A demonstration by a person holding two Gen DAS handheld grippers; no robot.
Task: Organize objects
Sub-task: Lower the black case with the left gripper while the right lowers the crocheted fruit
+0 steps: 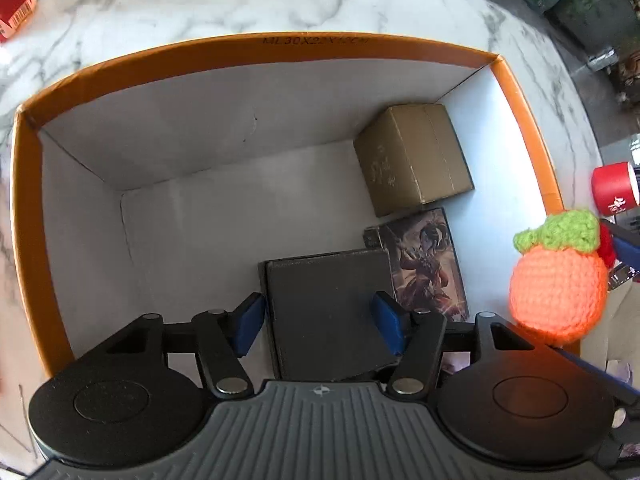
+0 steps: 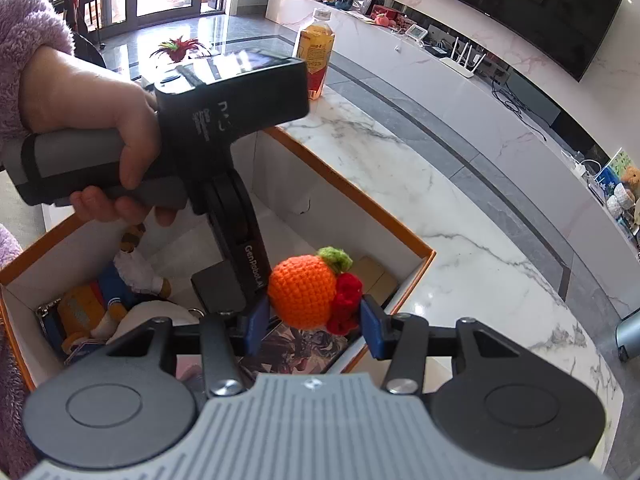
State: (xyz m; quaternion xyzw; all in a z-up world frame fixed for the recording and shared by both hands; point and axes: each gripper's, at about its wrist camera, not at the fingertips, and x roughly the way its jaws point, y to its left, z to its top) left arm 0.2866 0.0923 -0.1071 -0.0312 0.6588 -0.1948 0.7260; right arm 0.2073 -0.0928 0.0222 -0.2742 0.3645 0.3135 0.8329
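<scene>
Holding the crochet orange pinched in our right claw above the orange box, left claw gripping a dark box inside, we're partway, with desk items left.

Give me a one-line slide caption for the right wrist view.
Right gripper holds a crocheted orange above the orange-rimmed box, beside the left gripper.

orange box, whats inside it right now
A brown carton, picture card, black case between the left tool fingers, and toys. The floor under them is covered.
</scene>
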